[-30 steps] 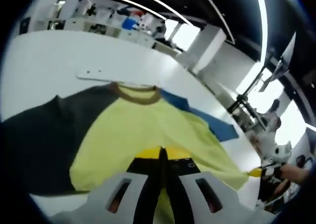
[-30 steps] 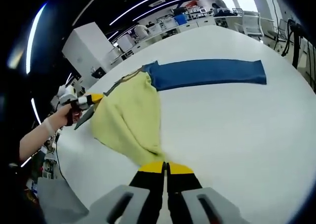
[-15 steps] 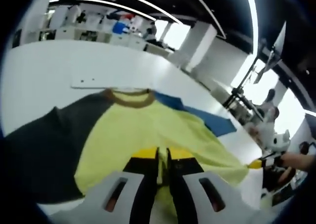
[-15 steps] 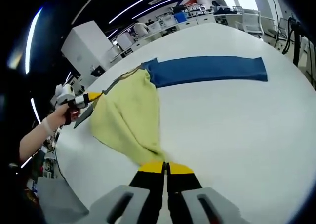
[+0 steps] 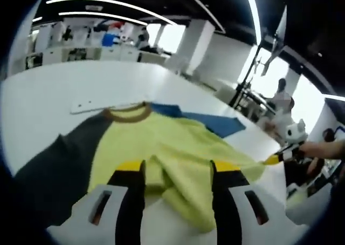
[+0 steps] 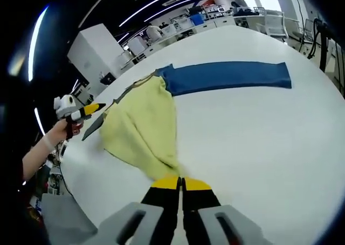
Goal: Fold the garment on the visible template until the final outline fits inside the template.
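Note:
A T-shirt with a yellow body [image 5: 178, 142], brown collar [image 5: 128, 113], dark grey sleeve [image 5: 54, 164] and blue sleeve [image 5: 213, 123] lies on the white table [image 6: 259, 148]. In the left gripper view my left gripper [image 5: 178, 167] stands open, its jaws wide apart over the yellow hem and holding nothing. My right gripper [image 6: 180, 181] is shut on a corner of the yellow body [image 6: 143, 126], with the blue sleeve [image 6: 226, 77] stretched out beyond it. The left gripper [image 6: 86, 111] shows at the left in a hand. The right gripper [image 5: 276, 158] shows at the shirt's right corner.
A flat white strip [image 5: 99, 106] lies just past the collar. A person [image 5: 280, 94] stands behind the table. White cabinets [image 6: 99, 53], shelves and a chair [image 6: 275, 24] ring the table. Bare tabletop spreads to the right of the shirt in the right gripper view.
My left gripper has opened and let go of the yellow hem, which now lies slack between its jaws. The right gripper has stayed shut on its corner.

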The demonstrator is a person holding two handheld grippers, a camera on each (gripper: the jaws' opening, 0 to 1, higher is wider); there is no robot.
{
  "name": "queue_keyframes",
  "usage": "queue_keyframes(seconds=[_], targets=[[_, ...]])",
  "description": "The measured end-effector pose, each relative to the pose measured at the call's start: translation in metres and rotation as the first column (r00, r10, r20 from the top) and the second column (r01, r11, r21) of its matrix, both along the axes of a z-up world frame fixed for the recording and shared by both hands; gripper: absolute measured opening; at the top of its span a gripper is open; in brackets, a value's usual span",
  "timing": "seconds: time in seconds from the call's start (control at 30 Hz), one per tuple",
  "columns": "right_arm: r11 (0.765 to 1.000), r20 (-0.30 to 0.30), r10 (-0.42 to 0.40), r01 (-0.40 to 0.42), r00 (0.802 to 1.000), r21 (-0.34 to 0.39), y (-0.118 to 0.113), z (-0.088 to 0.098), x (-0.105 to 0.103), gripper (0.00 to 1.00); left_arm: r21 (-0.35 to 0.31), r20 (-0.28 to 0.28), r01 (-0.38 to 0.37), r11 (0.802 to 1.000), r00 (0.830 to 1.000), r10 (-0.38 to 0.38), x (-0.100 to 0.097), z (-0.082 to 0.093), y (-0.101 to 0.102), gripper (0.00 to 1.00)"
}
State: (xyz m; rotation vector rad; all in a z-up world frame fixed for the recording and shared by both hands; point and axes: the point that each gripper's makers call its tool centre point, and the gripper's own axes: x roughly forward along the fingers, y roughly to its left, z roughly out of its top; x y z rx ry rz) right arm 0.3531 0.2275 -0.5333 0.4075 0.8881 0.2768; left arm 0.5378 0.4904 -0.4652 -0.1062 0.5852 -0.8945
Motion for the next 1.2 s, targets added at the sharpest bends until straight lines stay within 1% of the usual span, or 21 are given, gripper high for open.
queue_keyframes(seconds=[0.03, 0.1, 0.17, 0.2, 0.23, 0.27, 0.33, 0.37, 0.43, 0.5, 0.53, 0.63, 0.73, 0.8, 0.87, 0.93, 1.0, 1.07, 1.2], targets=[[1.000, 0.000, -0.001, 0.001, 1.000, 0.001, 0.000, 0.000, 0.000, 0.00, 0.005, 0.002, 0.007, 1.000, 1.000, -0.008, -0.001, 0.000, 0.001, 0.53], [1.000, 0.001, -0.003, 0.003, 1.000, 0.004, 0.001, 0.001, -0.001, 0.00, 0.011, 0.002, 0.025, 1.000, 1.000, -0.025, -0.005, 0.000, 0.003, 0.54], [1.000, 0.001, -0.003, 0.003, 1.000, 0.004, 0.000, 0.000, -0.001, 0.00, 0.004, 0.005, 0.030, 1.000, 1.000, -0.030, -0.010, 0.001, 0.004, 0.57], [1.000, 0.001, -0.003, 0.003, 1.000, 0.005, 0.000, 0.000, -0.001, 0.00, 0.007, 0.000, 0.033, 0.999, 0.999, -0.033, -0.012, 0.000, 0.006, 0.55], [1.000, 0.001, -0.003, 0.003, 1.000, 0.006, 0.001, 0.000, -0.001, 0.00, 0.015, -0.010, 0.040, 0.999, 0.999, -0.040, -0.014, -0.003, 0.012, 0.53], [1.000, 0.002, -0.003, 0.003, 1.000, 0.005, 0.001, 0.000, -0.001, 0.00, 0.018, -0.009, 0.044, 0.999, 0.999, -0.044, -0.016, -0.005, 0.015, 0.52], [1.000, -0.001, -0.005, 0.005, 1.000, 0.010, 0.001, 0.000, -0.002, 0.00, 0.014, -0.023, 0.042, 0.999, 0.999, -0.041, -0.020, -0.007, 0.014, 0.51], [1.000, -0.001, -0.004, 0.004, 1.000, 0.010, 0.001, 0.000, -0.002, 0.00, 0.020, -0.032, 0.041, 0.999, 0.999, -0.040, -0.022, -0.012, 0.018, 0.51], [1.000, 0.000, -0.007, 0.007, 1.000, 0.011, 0.002, 0.000, -0.003, 0.00, 0.029, -0.041, 0.044, 0.999, 0.998, -0.043, -0.024, -0.018, 0.023, 0.44], [1.000, 0.000, -0.007, 0.007, 1.000, 0.012, 0.002, 0.000, -0.003, 0.00, 0.037, -0.054, 0.049, 0.998, 0.997, -0.047, -0.025, -0.026, 0.029, 0.35], [1.000, 0.000, -0.008, 0.008, 1.000, 0.013, 0.001, 0.000, -0.003, 0.00, 0.042, -0.059, 0.046, 0.998, 0.997, -0.044, -0.024, -0.029, 0.032, 0.34], [1.000, -0.001, -0.008, 0.008, 1.000, 0.014, 0.000, 0.000, -0.002, 0.00, 0.048, -0.068, 0.039, 0.998, 0.997, -0.035, -0.027, -0.030, 0.031, 0.33], [1.000, -0.001, -0.010, 0.010, 1.000, 0.015, 0.000, 0.000, -0.002, 0.00, 0.060, -0.061, 0.035, 0.998, 0.998, -0.031, -0.026, -0.032, 0.031, 0.28], [1.000, -0.002, -0.010, 0.010, 1.000, 0.016, 0.000, -0.001, -0.002, 0.00, 0.054, -0.064, 0.017, 0.998, 0.998, -0.013, -0.020, -0.034, 0.033, 0.25], [1.000, -0.004, -0.011, 0.011, 1.000, 0.017, 0.001, -0.001, -0.002, 0.00, 0.055, -0.061, -0.003, 0.998, 0.998, 0.006, -0.020, -0.035, 0.034, 0.24], [1.000, -0.004, -0.012, 0.012, 1.000, 0.018, 0.001, -0.001, -0.002, 0.00, 0.060, -0.057, -0.017, 0.998, 0.998, 0.021, -0.018, -0.037, 0.034, 0.19], [1.000, -0.005, -0.012, 0.012, 1.000, 0.018, 0.000, -0.001, -0.002, 0.00, 0.063, -0.055, -0.026, 0.998, 0.998, 0.029, -0.016, -0.041, 0.033, 0.16], [1.000, -0.007, -0.015, 0.015, 1.000, 0.021, 0.000, -0.002, -0.002, 0.00, 0.060, -0.063, -0.030, 0.998, 0.997, 0.034, -0.016, -0.043, 0.030, 0.16], [1.000, -0.010, -0.014, 0.014, 1.000, 0.020, 0.000, -0.002, -0.002, 0.00, 0.060, -0.074, -0.016, 0.998, 0.997, 0.021, -0.010, -0.055, 0.026, 0.14]])
